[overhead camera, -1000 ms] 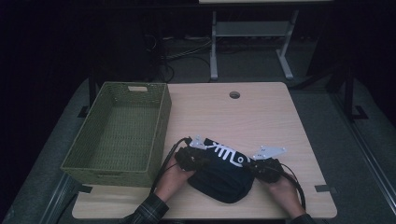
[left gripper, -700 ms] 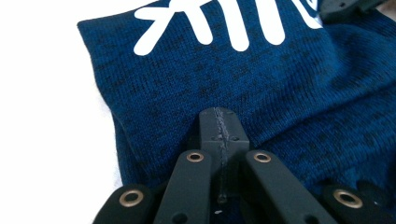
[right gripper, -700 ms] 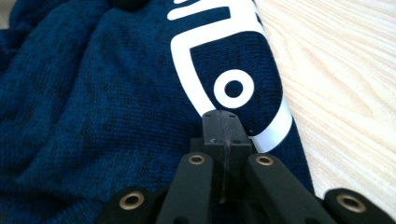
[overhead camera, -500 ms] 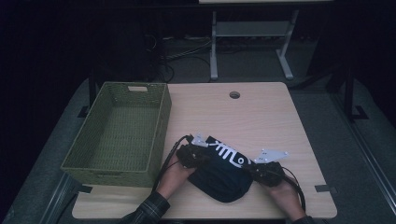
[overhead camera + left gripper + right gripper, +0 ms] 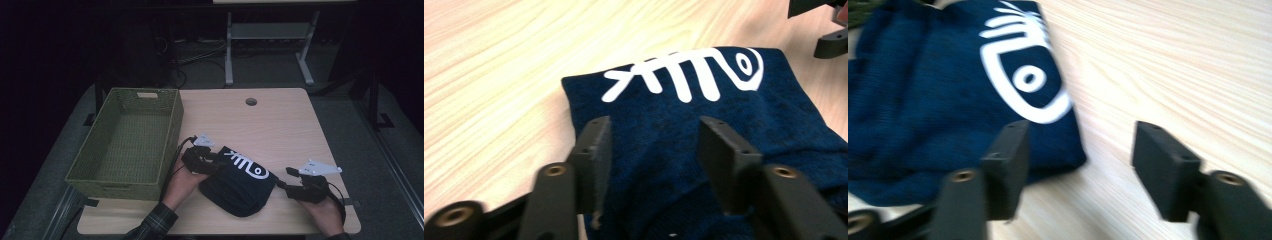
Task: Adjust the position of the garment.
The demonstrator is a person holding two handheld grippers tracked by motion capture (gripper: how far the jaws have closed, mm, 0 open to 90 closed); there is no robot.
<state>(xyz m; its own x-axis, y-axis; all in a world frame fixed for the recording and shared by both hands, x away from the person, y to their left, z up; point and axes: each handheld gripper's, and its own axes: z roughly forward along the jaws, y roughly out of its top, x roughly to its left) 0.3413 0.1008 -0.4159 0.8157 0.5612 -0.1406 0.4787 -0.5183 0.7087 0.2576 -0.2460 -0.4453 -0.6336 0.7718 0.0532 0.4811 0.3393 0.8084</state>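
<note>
This is looking like a lab or office workroom set up for recording. A light wooden desk surface point(image 5: 280, 125) with a round cable hole point(image 5: 251, 101) is standing on grey carpet point(image 5: 385, 165), cables point(image 5: 195, 57) are trailing across the floor behind, and another desk's white metal frame point(image 5: 267, 32) is standing in the dim background.

Green woven basket point(image 5: 125, 140) at the table's left edge — open top, nothing visible inside. Pale wooden table point(image 5: 280, 125) with a round cable hole point(image 5: 251, 101) near the far edge. Beyond, a white metal frame point(image 5: 265, 45) on dark floor — cables point(image 5: 195, 57) beside it.
</note>
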